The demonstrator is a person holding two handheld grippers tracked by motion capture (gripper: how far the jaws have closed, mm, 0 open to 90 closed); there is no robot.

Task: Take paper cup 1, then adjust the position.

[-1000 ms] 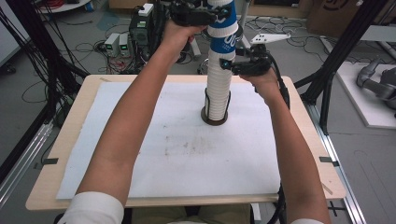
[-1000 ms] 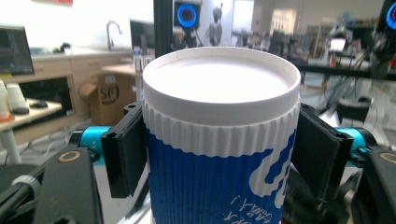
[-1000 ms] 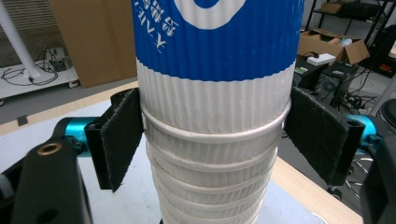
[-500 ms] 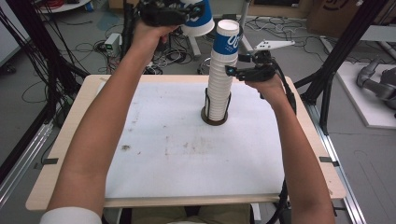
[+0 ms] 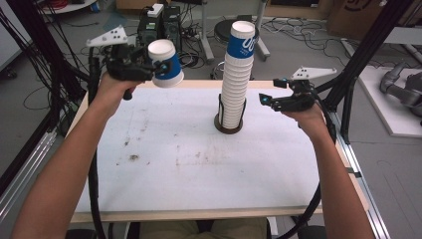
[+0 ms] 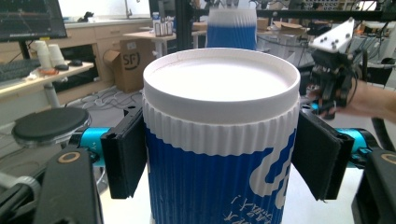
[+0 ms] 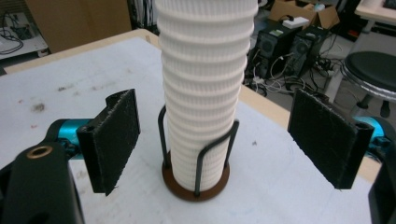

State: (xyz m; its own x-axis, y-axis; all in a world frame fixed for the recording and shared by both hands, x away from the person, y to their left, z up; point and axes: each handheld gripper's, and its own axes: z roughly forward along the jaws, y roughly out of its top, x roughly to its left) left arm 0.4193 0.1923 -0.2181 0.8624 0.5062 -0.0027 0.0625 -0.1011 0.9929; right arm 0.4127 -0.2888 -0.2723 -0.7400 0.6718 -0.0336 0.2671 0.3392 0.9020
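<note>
Paper cup (image 5: 165,63) clamped in left gripper (image 5: 158,67), clear of the stack (image 5: 238,79).
Risk: pads pressing too hard could crush the ribbed wall; a tilted cup could slip out. Left gripper pads press both cup sides, cup held above the tabletop (image 5: 164,164). Right gripper (image 5: 264,98) stands released beside the stack, jaws having just been opening, nothing between them; stack sits just ahead in its holder (image 7: 196,179).
</note>
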